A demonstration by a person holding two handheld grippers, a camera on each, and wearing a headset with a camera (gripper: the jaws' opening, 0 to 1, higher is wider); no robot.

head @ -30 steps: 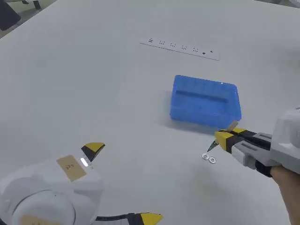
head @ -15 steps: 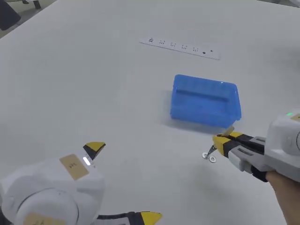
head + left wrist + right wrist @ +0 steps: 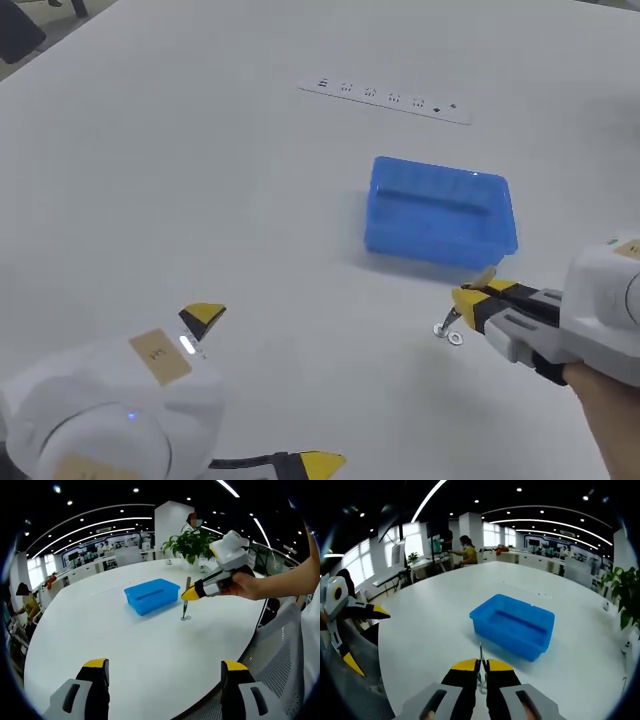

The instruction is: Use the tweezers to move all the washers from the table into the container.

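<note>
The right gripper (image 3: pixel 468 300), jaws pinched narrow, is gripping slim metal tweezers (image 3: pixel 452 320) standing steeply, tips pointing down at small silver washers (image 3: pixel 452 337) lying toward the near edge of the white table (image 3: pixel 200 180), near the blue rectangular plastic container (image 3: pixel 440 215). The left gripper (image 3: pixel 262 390) is hovering spread wide.

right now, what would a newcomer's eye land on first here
The bright blue container stands out on the white table, right of centre. Just in front of it the right gripper, fingers shut on thin tweezers, points their tip down beside a washer. The left gripper hangs open at lower left.
</note>
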